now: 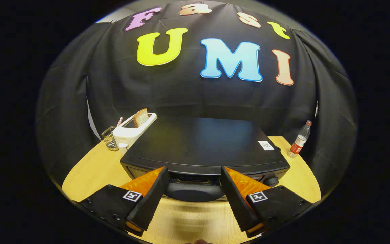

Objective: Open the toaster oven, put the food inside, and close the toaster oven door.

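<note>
Toaster oven (201, 145), a boxy black appliance with a smooth matte top, is sitting on the pale wooden table (86, 173) just ahead of the gripper (194, 176). At its left, a wire-mesh cup (109, 138) and a glossy white toaster (132, 130) holding a bread slice (141, 117) are standing. The gripper's fingers are spreading wide, flanking the oven's rounded door handle (193, 191) without touching it. A clear plastic bottle (300, 139) is standing at the right.
</note>
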Motion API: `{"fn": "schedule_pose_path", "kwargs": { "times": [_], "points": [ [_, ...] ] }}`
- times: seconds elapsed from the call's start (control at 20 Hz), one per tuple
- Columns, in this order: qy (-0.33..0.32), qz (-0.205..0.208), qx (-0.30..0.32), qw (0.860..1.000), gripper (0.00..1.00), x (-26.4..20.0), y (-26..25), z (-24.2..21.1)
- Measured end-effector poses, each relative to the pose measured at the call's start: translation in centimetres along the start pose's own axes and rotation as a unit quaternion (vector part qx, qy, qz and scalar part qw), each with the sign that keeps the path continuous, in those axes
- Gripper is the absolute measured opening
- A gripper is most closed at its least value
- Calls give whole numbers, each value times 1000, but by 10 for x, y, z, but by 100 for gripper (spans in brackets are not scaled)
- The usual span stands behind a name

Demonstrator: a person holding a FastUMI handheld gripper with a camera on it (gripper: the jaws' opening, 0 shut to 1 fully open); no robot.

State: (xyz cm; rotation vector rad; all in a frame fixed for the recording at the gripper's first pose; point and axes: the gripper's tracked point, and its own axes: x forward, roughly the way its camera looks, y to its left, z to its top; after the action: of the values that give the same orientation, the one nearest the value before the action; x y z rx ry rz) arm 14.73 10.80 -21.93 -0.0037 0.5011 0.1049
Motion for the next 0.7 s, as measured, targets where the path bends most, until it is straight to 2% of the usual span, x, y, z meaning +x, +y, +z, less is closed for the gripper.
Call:
{"fn": "schedule_pose_path", "kwargs": {
  "times": [0.5,0.7],
  "points": [
    [17,7,28,999,96,1,2,-8],
    [22,9,20,1000,97,-11,4,-18]
  ]
}}
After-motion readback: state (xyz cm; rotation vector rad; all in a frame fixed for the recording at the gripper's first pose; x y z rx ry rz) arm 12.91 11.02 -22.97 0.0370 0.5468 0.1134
